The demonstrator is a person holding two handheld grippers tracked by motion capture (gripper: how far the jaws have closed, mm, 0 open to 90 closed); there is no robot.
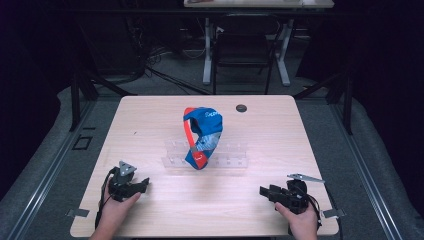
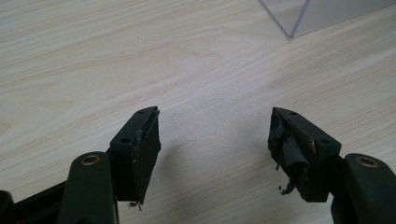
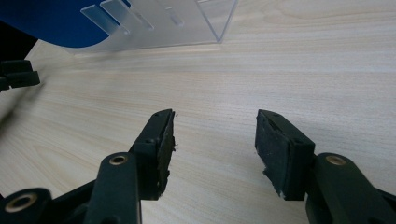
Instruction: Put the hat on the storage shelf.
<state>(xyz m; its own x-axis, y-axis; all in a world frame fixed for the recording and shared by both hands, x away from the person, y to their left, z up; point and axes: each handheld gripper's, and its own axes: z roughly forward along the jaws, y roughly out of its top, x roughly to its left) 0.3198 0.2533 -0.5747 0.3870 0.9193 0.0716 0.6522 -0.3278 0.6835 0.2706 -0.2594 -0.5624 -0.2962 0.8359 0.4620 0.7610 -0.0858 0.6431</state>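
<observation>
Blue-red snack bag [image 1: 202, 136] upright, twisted, standing in clear acrylic rack [image 1: 235, 155], table centre.

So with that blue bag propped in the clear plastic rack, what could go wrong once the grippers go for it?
The crumpled blue and red bag stands tall and leaning in the low clear plastic rack, so a nudge might tip it over. The rack looks light and could slide on the wooden table if the bag is tugged. The left gripper has frayed pad material, which may weaken its hold on slick packaging.

Bag [image 3: 56, 28] cropped by frame edge
</observation>
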